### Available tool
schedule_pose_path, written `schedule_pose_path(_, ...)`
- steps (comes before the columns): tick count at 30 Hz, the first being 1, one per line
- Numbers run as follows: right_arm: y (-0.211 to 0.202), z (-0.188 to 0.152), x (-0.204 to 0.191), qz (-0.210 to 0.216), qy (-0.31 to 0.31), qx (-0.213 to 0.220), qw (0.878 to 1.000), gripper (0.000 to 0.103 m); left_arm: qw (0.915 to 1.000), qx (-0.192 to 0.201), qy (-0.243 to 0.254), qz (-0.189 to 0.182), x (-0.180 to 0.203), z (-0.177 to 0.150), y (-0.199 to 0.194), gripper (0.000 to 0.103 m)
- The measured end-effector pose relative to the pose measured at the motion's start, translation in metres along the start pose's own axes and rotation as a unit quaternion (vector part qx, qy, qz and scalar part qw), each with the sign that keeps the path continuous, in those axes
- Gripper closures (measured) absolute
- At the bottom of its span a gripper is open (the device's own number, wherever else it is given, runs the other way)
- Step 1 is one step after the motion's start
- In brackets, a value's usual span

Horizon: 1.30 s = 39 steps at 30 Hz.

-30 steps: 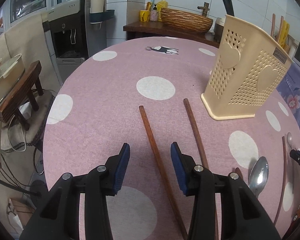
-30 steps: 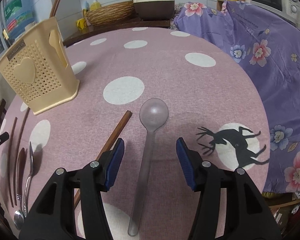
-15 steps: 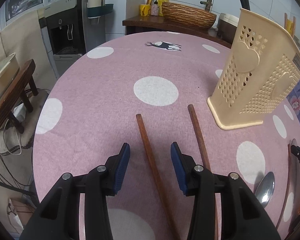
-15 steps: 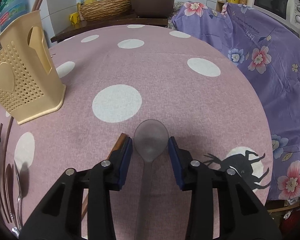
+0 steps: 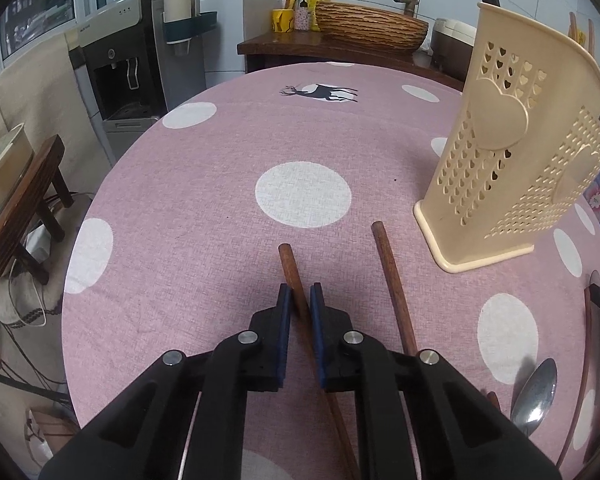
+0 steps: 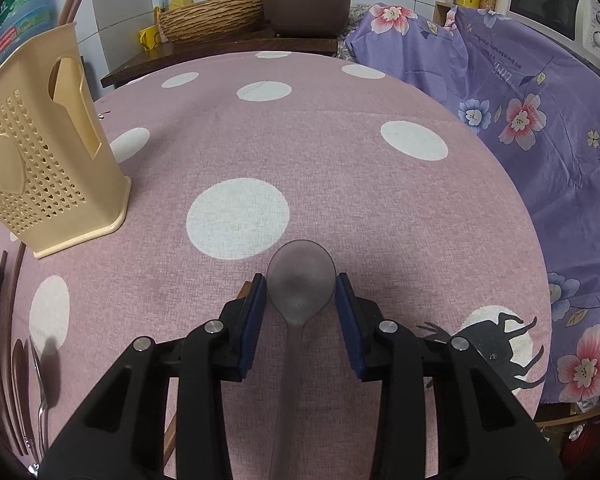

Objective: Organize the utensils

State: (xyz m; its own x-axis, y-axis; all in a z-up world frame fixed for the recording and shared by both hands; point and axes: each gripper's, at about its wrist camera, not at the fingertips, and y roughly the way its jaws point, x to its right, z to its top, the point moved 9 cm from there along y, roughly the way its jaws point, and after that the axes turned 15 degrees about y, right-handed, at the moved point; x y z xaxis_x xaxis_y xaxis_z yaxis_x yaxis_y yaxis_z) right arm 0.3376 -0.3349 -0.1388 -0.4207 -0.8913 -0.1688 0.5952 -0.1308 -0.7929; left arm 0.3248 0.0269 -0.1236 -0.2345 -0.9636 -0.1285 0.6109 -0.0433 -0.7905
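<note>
On the pink polka-dot tablecloth [image 5: 204, 208], my left gripper [image 5: 299, 300] is shut on a brown wooden chopstick [image 5: 289, 264] that lies on the cloth. A second chopstick [image 5: 392, 280] lies just to its right. The beige perforated utensil holder [image 5: 512, 152] stands upright at the right; it also shows in the right wrist view [image 6: 40, 160]. My right gripper [image 6: 301, 288] has its pads on both sides of the bowl of a translucent grey spoon [image 6: 300, 280] that lies on the cloth. A chopstick end [image 6: 245, 290] peeks out by the left pad.
A metal spoon [image 5: 536, 396] and thin dark utensils [image 5: 586, 344] lie at the table's right edge; they also show in the right wrist view [image 6: 40, 392]. A wooden stool [image 5: 24, 204] and water dispenser [image 5: 128, 60] stand left. Purple floral cloth [image 6: 540, 140] lies right.
My left gripper closed on the chopstick after moving forward along it. My right gripper moved forward and narrowed around the grey spoon's bowl.
</note>
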Motion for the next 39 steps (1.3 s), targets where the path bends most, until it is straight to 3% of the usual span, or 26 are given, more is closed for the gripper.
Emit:
schedule_pose_path(11,-0.009,0.001,0.001,0.031,0.014,0.012,0.999,0.067,0.9998,0.016,-0.008,-0.011,0.002,0.009,-0.006,0.095)
schedule_pose_path(15,-0.034,0.011,0.001,0.059,0.02,0.044,0.997,0.067,0.998,0.057,-0.013,-0.026,0.002,0.021,-0.036,0.095)
schedule_pose_path(20,-0.082,0.027,-0.003,0.106,0.024,0.084,0.991,0.067,0.9902,0.132,-0.01,-0.044,0.005,0.045,-0.101,0.095)
schedule_pose_path(21,-0.095,0.03,-0.005,0.119,0.019,0.091,0.989,0.092,0.9876,0.15,-0.009,-0.047,0.005,0.049,-0.116,0.095)
schedule_pose_path(22,-0.106,0.032,-0.008,0.131,0.016,0.095,0.987,0.095,0.9853,0.163,-0.008,-0.049,0.005,0.053,-0.127,0.095)
schedule_pose_path(26,-0.138,0.036,-0.01,0.147,0.0,0.12,0.982,0.095,0.9756,0.215,0.003,-0.043,0.005,0.064,-0.17,0.095)
schedule_pose_path(30,-0.12,0.033,-0.006,0.147,0.015,0.095,0.984,0.094,0.9744,0.221,-0.003,-0.043,0.007,0.067,-0.171,0.095)
schedule_pose_path(32,-0.109,0.027,-0.008,0.157,0.015,0.077,0.984,0.091,0.974,0.223,-0.007,-0.042,0.005,0.066,-0.17,0.095)
schedule_pose_path(36,-0.089,0.009,-0.037,0.177,-0.038,0.044,0.982,0.07,0.973,0.226,-0.006,-0.045,0.006,0.063,-0.174,0.095)
schedule_pose_path(39,-0.079,-0.009,-0.067,0.205,-0.1,0.02,0.973,0.069,0.9727,0.227,-0.007,-0.046,0.004,0.061,-0.177,0.095)
